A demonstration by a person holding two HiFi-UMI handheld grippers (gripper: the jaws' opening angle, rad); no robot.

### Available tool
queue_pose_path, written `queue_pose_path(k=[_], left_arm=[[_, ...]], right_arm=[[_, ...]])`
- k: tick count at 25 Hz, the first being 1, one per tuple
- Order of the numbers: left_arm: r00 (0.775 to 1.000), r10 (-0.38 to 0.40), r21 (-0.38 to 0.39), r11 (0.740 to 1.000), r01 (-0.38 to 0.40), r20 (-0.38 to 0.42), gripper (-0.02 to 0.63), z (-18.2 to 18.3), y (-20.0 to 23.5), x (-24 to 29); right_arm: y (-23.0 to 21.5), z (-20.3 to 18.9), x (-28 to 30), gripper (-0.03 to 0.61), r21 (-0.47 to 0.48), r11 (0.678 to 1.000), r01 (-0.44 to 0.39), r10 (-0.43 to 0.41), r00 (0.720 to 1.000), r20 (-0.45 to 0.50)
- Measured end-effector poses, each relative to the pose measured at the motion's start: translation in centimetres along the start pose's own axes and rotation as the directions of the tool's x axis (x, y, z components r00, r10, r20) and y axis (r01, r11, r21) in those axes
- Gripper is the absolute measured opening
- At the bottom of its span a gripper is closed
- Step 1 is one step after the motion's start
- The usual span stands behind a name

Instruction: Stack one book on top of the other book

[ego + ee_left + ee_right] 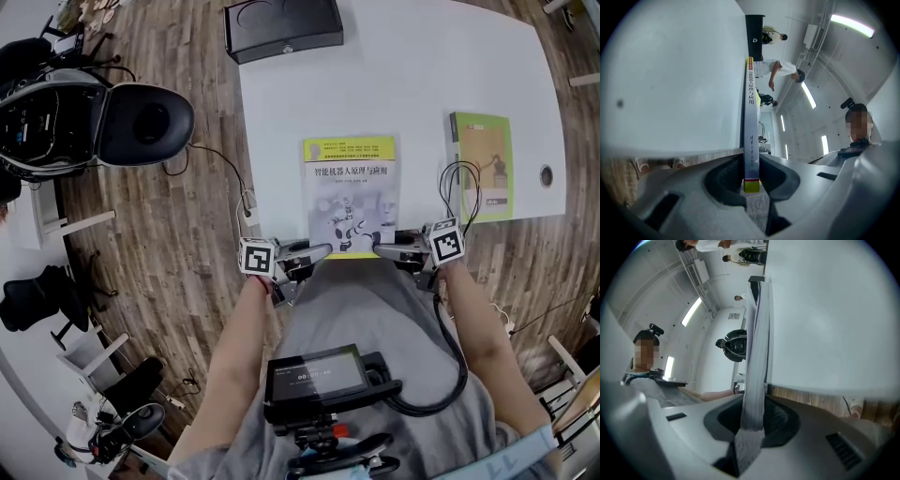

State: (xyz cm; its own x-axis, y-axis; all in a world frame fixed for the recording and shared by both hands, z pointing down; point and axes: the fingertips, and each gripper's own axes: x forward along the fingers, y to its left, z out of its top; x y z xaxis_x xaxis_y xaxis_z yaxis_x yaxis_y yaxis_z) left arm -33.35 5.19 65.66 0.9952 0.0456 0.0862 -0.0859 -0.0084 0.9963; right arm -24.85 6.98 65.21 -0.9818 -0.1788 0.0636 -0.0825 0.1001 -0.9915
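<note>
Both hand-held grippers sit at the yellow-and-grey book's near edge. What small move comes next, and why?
Probably lift the yellow-and-grey paperback book slightly: the left hand-held gripper and right hand-held gripper both clamp it, flat on the white table, left of the green paperback book.

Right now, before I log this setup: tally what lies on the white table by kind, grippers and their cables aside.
Books: 2 (yellow-and-grey paperback book, green paperback book)
Boxes: 1 (flat black box at the table's far edge)
Total: 3
</note>
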Motion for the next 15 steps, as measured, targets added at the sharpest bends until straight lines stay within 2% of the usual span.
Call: queue_pose_path(k=[15], left_arm=[[0.998,-0.039,-0.052,0.998,0.041,0.049,0.080,0.2,-1.4,0.0]], right_arm=[[0.9,0.3,-0.2,0.084,0.018,1.000,-0.005,0.005,1.000,0.004]])
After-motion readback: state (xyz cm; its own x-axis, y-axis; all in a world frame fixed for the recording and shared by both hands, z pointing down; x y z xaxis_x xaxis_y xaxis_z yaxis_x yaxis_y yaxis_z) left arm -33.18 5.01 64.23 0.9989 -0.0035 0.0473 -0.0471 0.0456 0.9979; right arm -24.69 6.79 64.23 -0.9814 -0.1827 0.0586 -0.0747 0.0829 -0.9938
